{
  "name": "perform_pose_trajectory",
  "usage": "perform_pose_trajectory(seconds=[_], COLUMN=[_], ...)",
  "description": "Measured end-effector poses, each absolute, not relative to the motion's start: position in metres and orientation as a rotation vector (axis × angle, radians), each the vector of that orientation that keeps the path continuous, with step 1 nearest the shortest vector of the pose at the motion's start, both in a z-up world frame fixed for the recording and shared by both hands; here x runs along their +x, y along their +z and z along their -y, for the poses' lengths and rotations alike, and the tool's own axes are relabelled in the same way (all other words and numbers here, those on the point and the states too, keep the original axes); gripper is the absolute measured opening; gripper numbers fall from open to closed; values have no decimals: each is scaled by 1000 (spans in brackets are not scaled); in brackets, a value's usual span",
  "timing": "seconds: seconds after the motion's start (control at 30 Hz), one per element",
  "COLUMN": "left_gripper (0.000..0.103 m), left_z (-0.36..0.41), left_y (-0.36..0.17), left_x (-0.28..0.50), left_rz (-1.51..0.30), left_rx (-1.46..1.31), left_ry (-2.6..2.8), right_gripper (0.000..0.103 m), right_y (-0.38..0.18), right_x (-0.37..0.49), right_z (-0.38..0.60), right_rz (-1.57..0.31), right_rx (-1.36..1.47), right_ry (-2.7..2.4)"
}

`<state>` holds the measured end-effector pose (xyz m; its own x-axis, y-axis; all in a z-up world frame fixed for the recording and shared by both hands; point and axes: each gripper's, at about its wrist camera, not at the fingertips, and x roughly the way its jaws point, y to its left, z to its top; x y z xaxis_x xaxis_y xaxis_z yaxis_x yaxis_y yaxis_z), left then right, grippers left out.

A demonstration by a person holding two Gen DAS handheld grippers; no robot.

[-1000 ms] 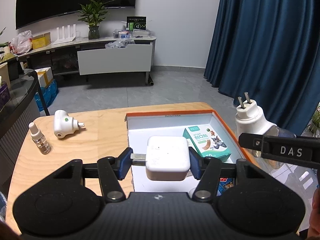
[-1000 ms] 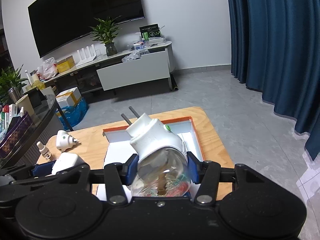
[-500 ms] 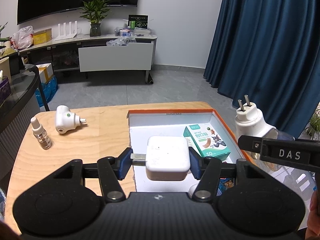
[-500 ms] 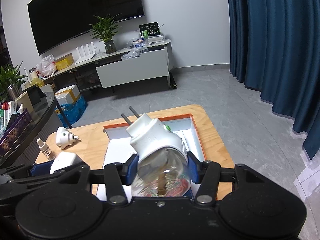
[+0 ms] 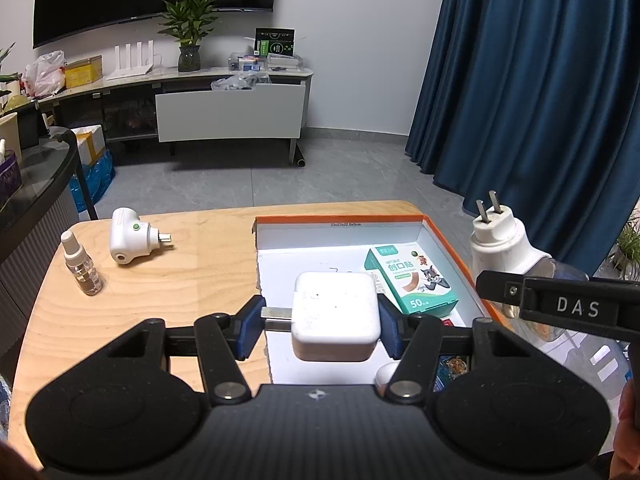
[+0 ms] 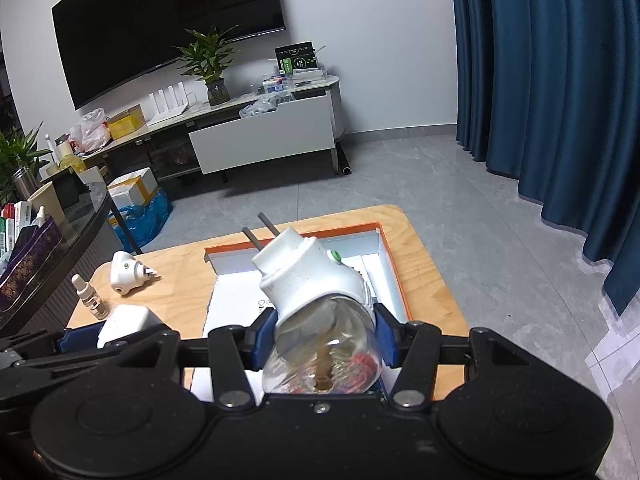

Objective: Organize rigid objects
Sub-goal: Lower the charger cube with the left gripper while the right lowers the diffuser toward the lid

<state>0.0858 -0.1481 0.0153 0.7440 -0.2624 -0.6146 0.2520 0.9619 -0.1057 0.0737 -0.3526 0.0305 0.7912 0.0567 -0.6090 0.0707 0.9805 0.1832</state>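
My left gripper (image 5: 320, 328) is shut on a white square charger (image 5: 336, 316), held above the left part of an orange-rimmed white box (image 5: 340, 221). A teal bandage carton (image 5: 412, 280) lies inside the box. My right gripper (image 6: 324, 340) is shut on the clear bottle of a white plug-in repellent (image 6: 308, 280), prongs pointing away, over the box (image 6: 394, 264). In the left wrist view that repellent (image 5: 500, 240) hangs by the box's right rim. A second white plug-in device (image 5: 128, 236) and a small spray bottle (image 5: 82, 268) sit on the table's left side.
The wooden table (image 5: 160, 300) ends just past the box, with grey floor beyond. A dark glass-topped counter (image 5: 36, 184) stands close on the left. Blue curtains (image 5: 540, 100) hang to the right. Small items lie in the box's near right corner.
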Motion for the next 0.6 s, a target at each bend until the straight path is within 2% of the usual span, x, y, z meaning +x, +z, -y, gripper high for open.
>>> perform_pose_trajectory(seconds=[0.6], left_gripper=[59], left_z=[147], left_y=[16], left_x=[85], left_rz=[-670], left_rx=[-10], left_ry=[-279], right_gripper=[62], right_y=[31], right_x=[72], right_z=[352], right_rz=[-662], right_rx=[201], right_ry=[-6])
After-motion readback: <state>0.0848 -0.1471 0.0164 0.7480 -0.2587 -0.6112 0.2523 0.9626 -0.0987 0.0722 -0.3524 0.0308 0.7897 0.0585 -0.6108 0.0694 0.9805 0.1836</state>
